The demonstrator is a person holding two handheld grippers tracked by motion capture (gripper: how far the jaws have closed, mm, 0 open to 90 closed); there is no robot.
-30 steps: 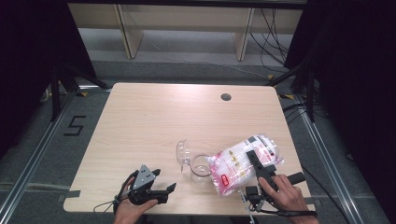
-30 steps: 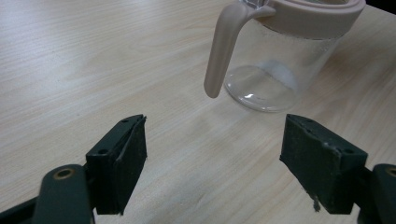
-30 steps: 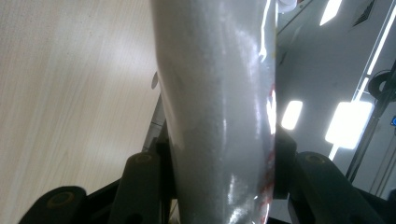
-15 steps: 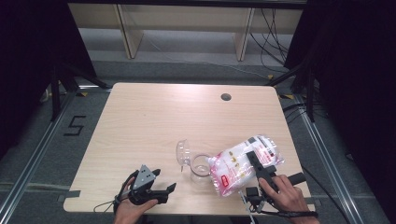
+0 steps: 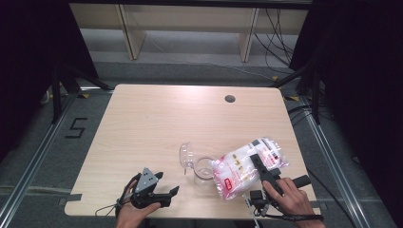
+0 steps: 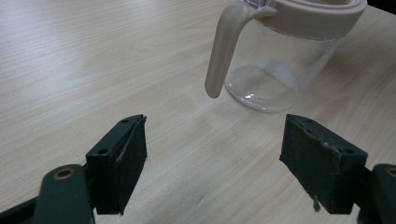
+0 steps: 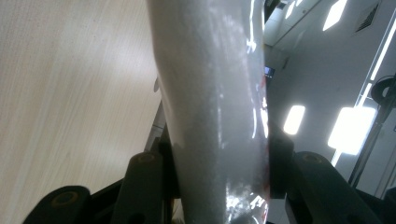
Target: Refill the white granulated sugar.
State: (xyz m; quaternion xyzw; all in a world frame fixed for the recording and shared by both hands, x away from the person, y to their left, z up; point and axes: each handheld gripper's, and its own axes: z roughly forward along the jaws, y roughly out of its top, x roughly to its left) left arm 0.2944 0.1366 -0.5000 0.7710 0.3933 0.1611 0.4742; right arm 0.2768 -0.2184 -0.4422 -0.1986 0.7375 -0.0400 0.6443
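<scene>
**Plastic bag gripped above jug**

Black left gripper (image 5: pixel 166 194) lay low near the table's (image 5: pixel 157 123) front edge, jaws spread and empty, aimed at the clear jug (image 5: pixel 203 167). Right gripper (image 5: pixel 259 166) clamped the tilted bag (image 5: pixel 247 166), leaning over the jug.

The jug (image 5: pixel 204 167) is set on the counter (image 5: pixel 157 123) near its front edge, with the bag (image 5: pixel 240 166) tilted right beside it on the right. The left tongs (image 5: pixel 166 192) are kept front-left of the jug, while the bag is clamped from the front by the right tongs (image 5: pixel 260 166).
</scene>
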